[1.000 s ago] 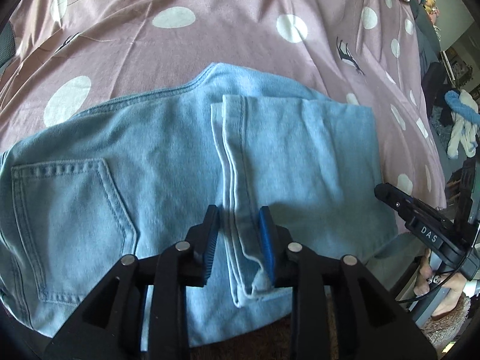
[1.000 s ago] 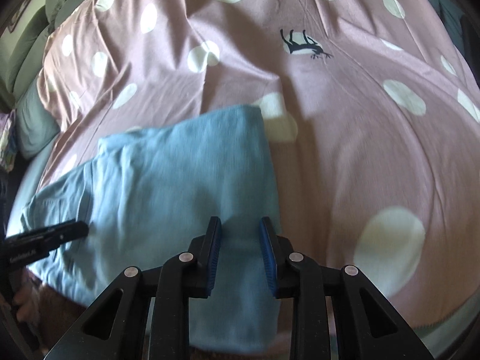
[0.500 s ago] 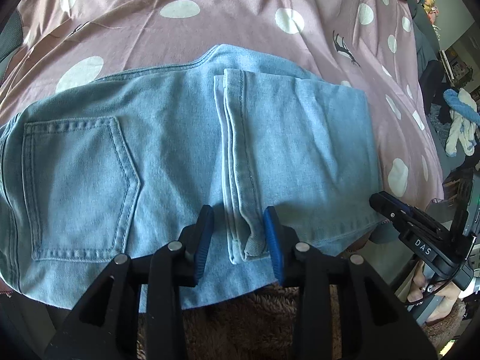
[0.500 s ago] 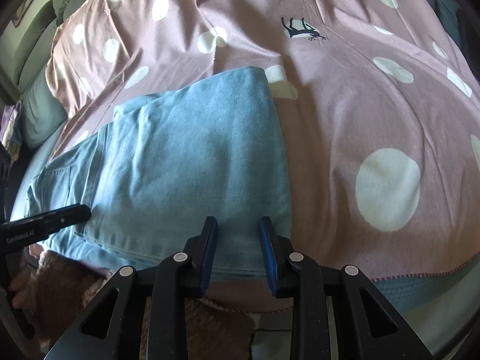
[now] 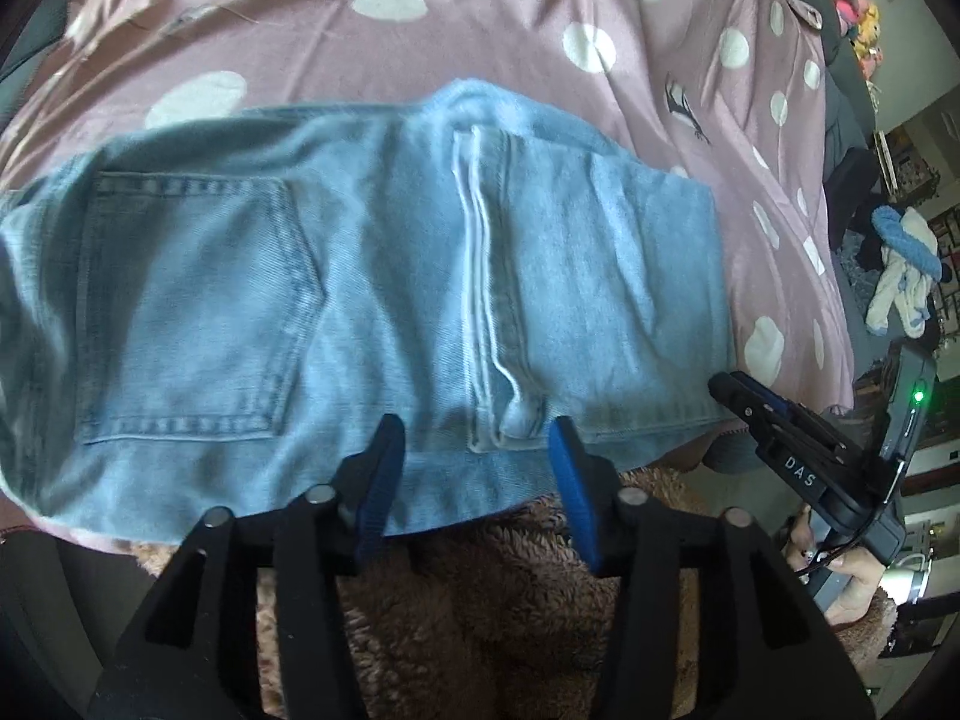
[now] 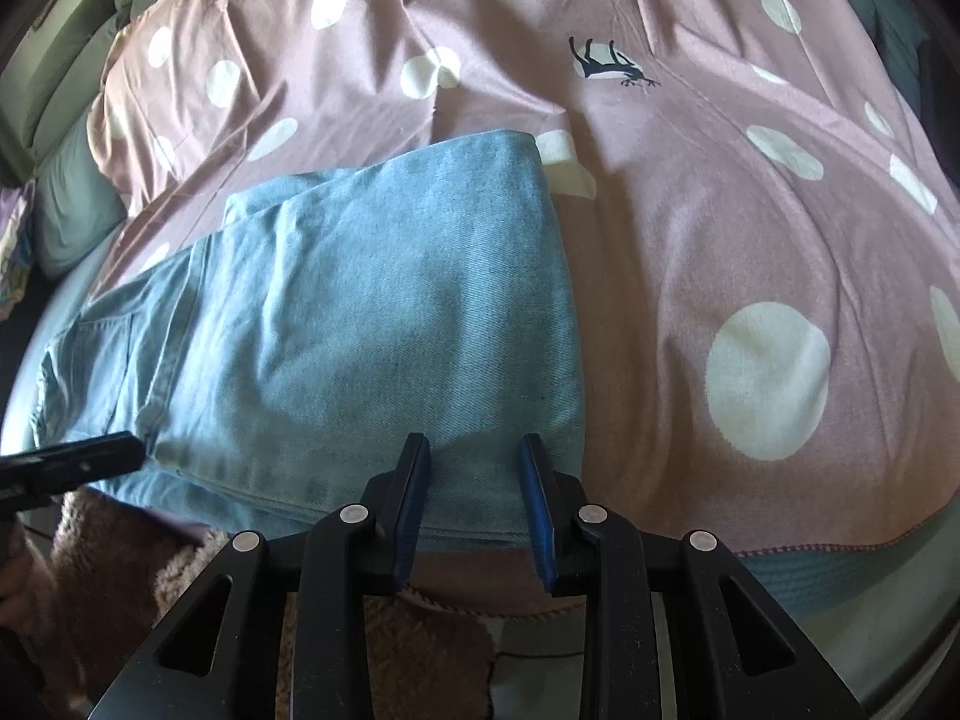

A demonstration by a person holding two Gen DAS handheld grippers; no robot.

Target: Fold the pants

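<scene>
Light blue jeans point(image 5: 384, 312) lie folded on a pink polka-dot bedspread point(image 5: 480, 18), back pocket at the left, leg hems lying across the middle. My left gripper point(image 5: 477, 450) is open and empty at the near edge of the jeans, just off the hem ends. In the right wrist view the jeans point(image 6: 372, 324) fill the left half. My right gripper point(image 6: 474, 468) is open and empty over the near right corner of the fold. The right gripper also shows in the left wrist view point(image 5: 798, 450) at the right edge.
The bedspread point(image 6: 750, 192) stretches far and right, with its hem along the near bed edge. A fuzzy brown sleeve point(image 5: 510, 588) lies below the left gripper. Clothes and clutter point(image 5: 900, 252) stand beyond the bed at the right. A grey pillow point(image 6: 72, 204) lies far left.
My left gripper let go of the hem ends, opened wider and drew back toward the bed edge. My right gripper also pulled back off the jeans. The jeans lie still.
</scene>
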